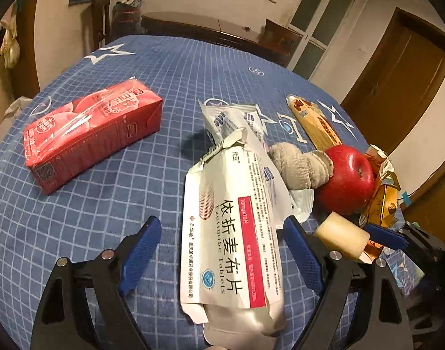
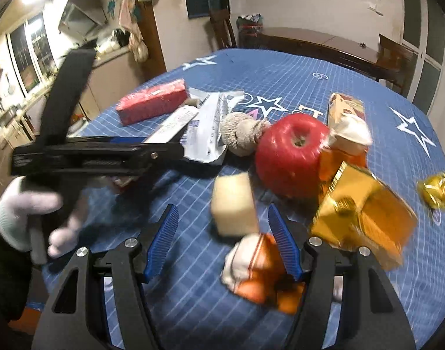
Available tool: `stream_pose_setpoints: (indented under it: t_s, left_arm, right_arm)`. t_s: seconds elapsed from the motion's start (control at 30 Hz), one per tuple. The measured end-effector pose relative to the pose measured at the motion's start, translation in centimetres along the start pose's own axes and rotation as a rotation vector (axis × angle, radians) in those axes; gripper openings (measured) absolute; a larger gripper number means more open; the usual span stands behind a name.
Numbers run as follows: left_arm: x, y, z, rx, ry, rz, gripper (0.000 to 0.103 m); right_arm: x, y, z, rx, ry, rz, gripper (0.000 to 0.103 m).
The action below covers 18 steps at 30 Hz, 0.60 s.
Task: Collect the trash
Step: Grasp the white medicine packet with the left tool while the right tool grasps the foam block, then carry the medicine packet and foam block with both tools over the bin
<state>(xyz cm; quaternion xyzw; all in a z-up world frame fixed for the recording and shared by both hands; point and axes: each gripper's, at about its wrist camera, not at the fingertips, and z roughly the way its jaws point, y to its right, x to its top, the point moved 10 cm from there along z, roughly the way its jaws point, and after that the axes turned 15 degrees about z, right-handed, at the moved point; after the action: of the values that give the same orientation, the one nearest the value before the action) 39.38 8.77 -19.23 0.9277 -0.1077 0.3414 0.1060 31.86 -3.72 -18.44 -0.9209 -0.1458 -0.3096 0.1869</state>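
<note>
Both claws hanging open over blue grid tablecloth (image 1: pixel 152 67), left gripper (image 1: pixel 222 250) straddling white pill box (image 1: pixel 231 248), right gripper (image 2: pixel 222 242) w/ nothing gripped, dim kitchen far left.

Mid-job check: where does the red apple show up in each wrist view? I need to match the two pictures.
Left wrist view: the red apple sits at the right, beyond the right finger of the left tongs, touching the grey knitted sock.
Right wrist view: the apple is just right of centre, beyond the right tongs.
Shared landmark: the red carton, lying left of the apple in both.
</note>
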Motion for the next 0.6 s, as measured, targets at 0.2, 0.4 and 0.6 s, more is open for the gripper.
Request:
stream_pose_setpoints:
  t_s: [0.2,0.4,0.6]
  left_arm:
    - [-0.4,0.2,-0.1,0.008,0.012,0.030,0.058]
    - [-0.7,0.4,-1.1,0.038,0.052,0.043,0.049]
    - [-0.9,1.1,-4.9,0.069,0.132,0.056,0.049]
  right_arm:
    - [-0.5,0.5,2.2,-0.056,-0.039,-0.006,0.034]
    - [-0.6,0.8,1.4,-0.058,0.018,0.023,0.029]
    - [-0.7,-0.3,-1.9,-0.034,0.135,0.049,0.028]
